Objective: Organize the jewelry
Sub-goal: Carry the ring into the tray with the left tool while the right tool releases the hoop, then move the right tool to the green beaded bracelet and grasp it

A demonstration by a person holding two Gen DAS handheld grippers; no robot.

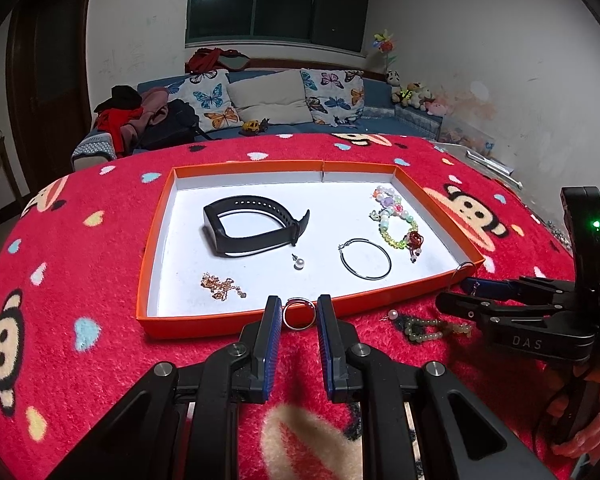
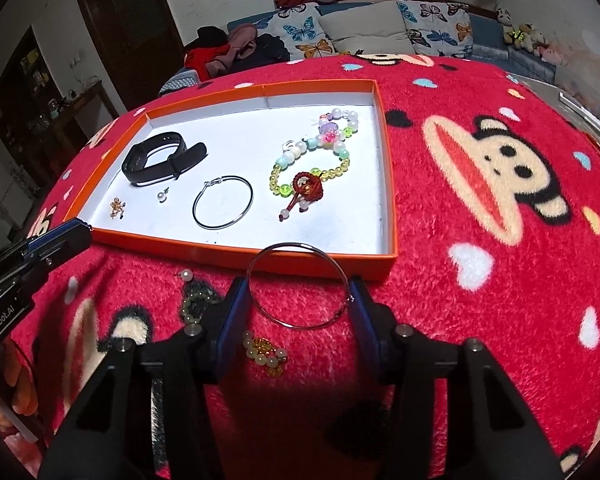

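Left wrist view first: the left gripper (image 1: 299, 314) has its blue pads pinched on a small silver ring (image 1: 298, 313), held right over the near wall of the orange tray (image 1: 236, 322). Inside the tray lie a black band (image 1: 256, 226), a pearl stud (image 1: 299, 264), a gold chain (image 1: 221, 286), a wire hoop (image 1: 366, 259) and a bead bracelet (image 1: 396, 220). This view alone catches the right gripper (image 1: 466, 294) from the side, low at the tray's near right corner, with a sliver of a second hoop (image 1: 462, 270) poking up above its tips; a hand (image 1: 592, 408) grips its handle. Green beads (image 1: 428, 330) and a loose pearl (image 1: 393, 314) sit on the red blanket (image 1: 60, 280) between the two tools. Over to the right wrist view: the right gripper (image 2: 299, 294) stands half open with that second hoop (image 2: 298, 286) spanning the gap, both pads touching its wire, so it is gripped, just short of the tray's (image 2: 324, 262) near wall. Only here does a cluster of pale and gold beads (image 2: 266, 352) show, on the blanket (image 2: 500, 280) behind the pads. The left gripper (image 2: 66, 236) edges in at left by the near left corner. The tray floor is bare along its near right side; the blanket to the right lies open.
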